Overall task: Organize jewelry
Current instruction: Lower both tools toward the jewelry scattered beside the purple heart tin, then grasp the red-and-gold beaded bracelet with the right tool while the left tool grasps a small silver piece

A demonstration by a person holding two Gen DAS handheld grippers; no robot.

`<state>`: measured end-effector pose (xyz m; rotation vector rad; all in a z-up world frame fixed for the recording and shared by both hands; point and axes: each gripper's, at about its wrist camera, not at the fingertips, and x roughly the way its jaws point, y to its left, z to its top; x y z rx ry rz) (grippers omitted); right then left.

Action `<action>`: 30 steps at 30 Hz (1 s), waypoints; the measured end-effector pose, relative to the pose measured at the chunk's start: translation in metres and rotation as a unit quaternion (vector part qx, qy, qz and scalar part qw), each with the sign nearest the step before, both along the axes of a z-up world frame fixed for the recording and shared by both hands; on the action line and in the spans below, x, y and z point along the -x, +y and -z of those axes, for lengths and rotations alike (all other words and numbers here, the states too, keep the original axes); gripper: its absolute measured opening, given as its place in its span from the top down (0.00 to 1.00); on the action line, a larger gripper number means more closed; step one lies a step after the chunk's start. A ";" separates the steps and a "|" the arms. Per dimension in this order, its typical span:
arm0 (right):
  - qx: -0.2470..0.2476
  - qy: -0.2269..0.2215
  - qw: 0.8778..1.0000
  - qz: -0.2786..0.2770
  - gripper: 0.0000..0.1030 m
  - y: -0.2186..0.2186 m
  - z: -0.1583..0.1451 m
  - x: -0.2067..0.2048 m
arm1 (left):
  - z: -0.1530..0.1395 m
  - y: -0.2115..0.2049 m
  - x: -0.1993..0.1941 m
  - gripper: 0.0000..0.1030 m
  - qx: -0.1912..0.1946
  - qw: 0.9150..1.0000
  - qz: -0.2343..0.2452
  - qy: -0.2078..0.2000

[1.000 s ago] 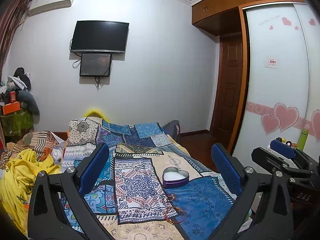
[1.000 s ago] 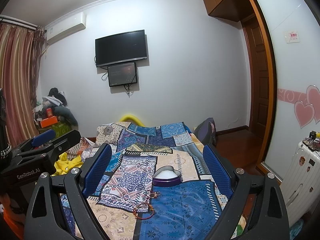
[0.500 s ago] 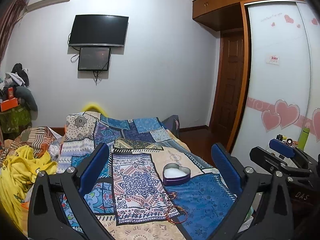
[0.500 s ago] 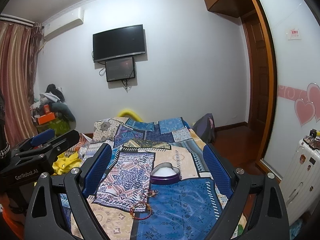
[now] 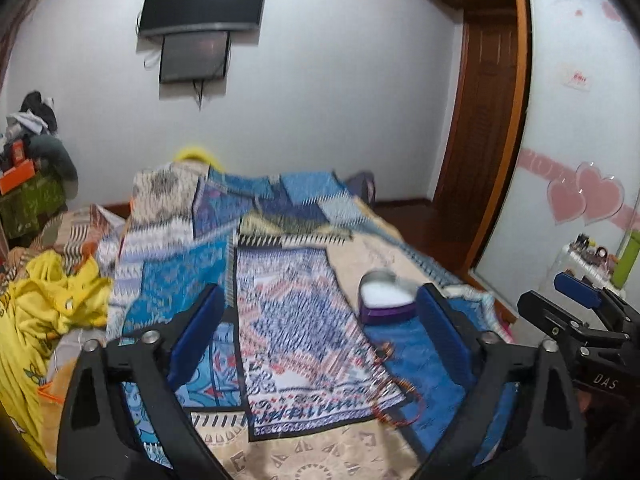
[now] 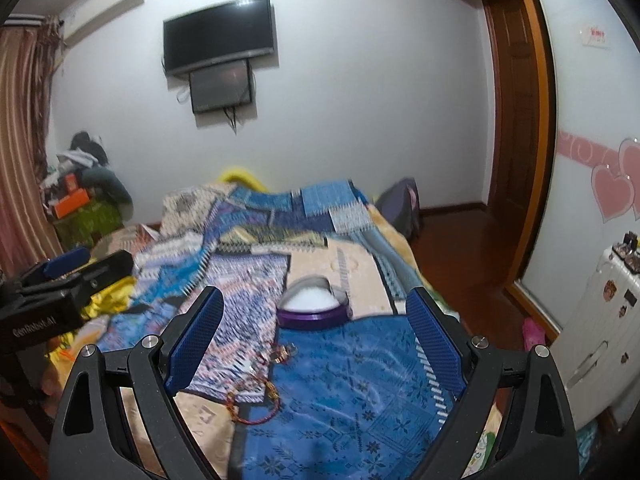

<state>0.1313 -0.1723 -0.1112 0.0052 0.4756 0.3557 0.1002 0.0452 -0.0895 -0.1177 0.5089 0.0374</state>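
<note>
A: So where did the left tongs (image 5: 320, 328) stand?

B: Low in the frame over the bed (image 5: 280, 320), jaws closing but wide apart, gripping nothing.

A: And the jewelry?

B: A red bracelet (image 6: 252, 402) lay on the quilt at lower centre, the heart-shaped box (image 6: 314, 308) just above it.

A: The right tongs (image 6: 316, 334)?

B: Spread wide apart, empty, framing box and bracelet.

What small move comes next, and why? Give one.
Probably lower the right gripper onto the red bracelet: its jaws stand open and empty, the bracelet lies loose on the bedspread just short of the heart-shaped box, whose lid is off.
</note>
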 end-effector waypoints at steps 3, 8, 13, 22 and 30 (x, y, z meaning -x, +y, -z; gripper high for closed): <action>0.009 0.029 1.000 -0.003 0.12 0.003 0.017 -0.012 | 0.021 0.003 -0.013 0.19 -0.005 0.999 0.003 0.041; 0.026 0.068 0.997 -0.024 0.16 0.010 0.043 -0.024 | 0.054 0.002 -0.030 0.35 0.001 0.995 0.022 0.101; 0.038 0.108 0.992 -0.053 0.25 0.019 0.067 -0.035 | 0.078 -0.002 -0.037 0.38 0.002 0.990 0.041 0.136; 0.052 0.178 0.976 -0.115 0.60 0.038 0.105 -0.050 | 0.096 -0.008 -0.042 0.47 0.008 0.984 0.078 0.158; 0.071 0.179 0.971 -0.141 0.84 0.047 0.117 -0.050 | 0.114 -0.015 -0.047 0.64 0.042 0.972 0.122 0.199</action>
